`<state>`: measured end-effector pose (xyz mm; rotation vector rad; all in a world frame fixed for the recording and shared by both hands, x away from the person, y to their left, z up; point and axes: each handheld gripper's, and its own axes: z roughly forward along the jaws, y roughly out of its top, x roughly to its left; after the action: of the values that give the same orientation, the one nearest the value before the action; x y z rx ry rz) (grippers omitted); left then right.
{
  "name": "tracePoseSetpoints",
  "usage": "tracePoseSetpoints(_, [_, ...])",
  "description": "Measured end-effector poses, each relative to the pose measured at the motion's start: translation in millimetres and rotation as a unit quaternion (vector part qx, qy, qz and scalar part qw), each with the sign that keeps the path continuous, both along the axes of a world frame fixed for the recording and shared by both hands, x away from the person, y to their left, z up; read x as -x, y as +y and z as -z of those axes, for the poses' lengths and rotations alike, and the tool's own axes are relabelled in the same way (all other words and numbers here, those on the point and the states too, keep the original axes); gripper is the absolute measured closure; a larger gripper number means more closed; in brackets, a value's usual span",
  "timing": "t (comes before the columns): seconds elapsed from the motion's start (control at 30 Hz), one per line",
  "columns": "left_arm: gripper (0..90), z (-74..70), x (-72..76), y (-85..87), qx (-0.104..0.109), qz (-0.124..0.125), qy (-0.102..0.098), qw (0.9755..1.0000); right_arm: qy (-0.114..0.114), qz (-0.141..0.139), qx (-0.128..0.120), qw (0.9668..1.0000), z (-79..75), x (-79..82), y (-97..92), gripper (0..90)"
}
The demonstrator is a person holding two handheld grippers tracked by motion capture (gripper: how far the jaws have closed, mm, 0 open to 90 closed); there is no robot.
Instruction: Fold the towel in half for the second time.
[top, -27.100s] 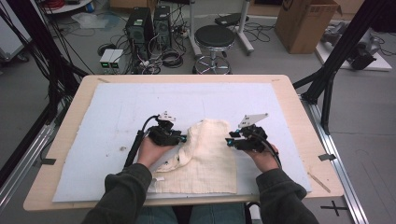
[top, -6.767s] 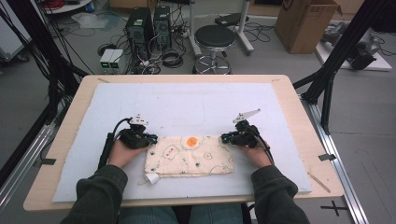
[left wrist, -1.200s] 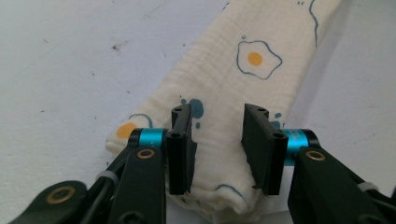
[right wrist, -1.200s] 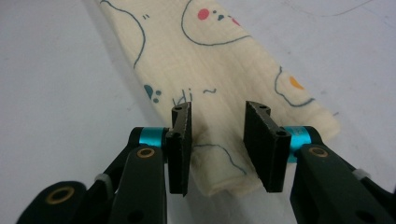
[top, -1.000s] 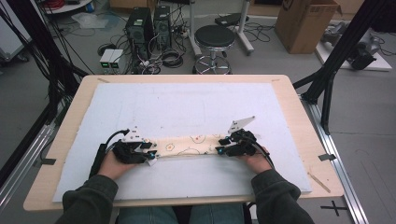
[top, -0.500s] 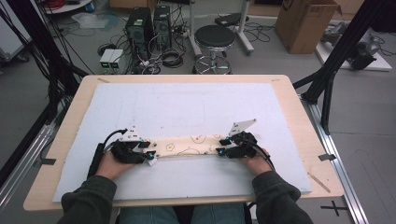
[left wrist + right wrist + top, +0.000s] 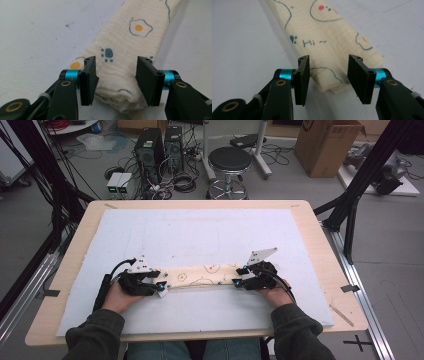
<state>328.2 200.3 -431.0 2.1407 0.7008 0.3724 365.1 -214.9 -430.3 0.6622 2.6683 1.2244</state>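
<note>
Both grippers, left gripper (image 7: 161,287) and right gripper (image 7: 239,275), have just been opening and stand spread astride the ends of the printed muslin cloth (image 7: 202,275), which lies folded into a narrow strip on the white mat (image 7: 210,230), leaving probably only further folding.

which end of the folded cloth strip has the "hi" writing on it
The end by the right tongs: on the cream printed muslin cloth strip, blue "Hi ~" lettering sits just beyond those jaws. The end by the left tongs shows a blue paw print instead.
</note>
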Motion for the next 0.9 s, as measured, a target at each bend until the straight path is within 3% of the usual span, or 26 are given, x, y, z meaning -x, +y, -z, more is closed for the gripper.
tracePoseSetpoints(0.1, [50.4, -4.8, 0.2, 7.9, 0.031, -0.010, -0.002, 0.9995, -0.012, 0.006, -0.028, 0.9995, -9.7, -5.2, -1.0, 51.8])
tracePoseSetpoints(0.2, [49.8, -4.3, 0.0, 11.0, 0.028, -0.013, 0.002, 0.9995, -0.011, 0.014, -0.043, 0.9989, -12.1, -13.2, 0.7, 51.6])
tracePoseSetpoints(0.33, [48.7, 0.5, -1.1, 9.1, -0.002, -0.009, 0.010, 0.9999, 0.000, 0.010, -0.004, 0.9999, -2.6, -18.0, 7.3, 49.7])
tracePoseSetpoints(0.53, [47.5, 4.6, -2.9, 7.1, -0.015, -0.012, 0.022, 0.9996, 0.003, 0.010, 0.027, 0.9996, 4.2, -13.9, 10.4, 48.6])
tracePoseSetpoints(0.9, [45.5, 8.5, -5.3, 8.6, -0.014, -0.013, 0.032, 0.9993, -0.013, 0.011, 0.037, 0.9992, 6.2, -8.6, 10.6, 48.3])
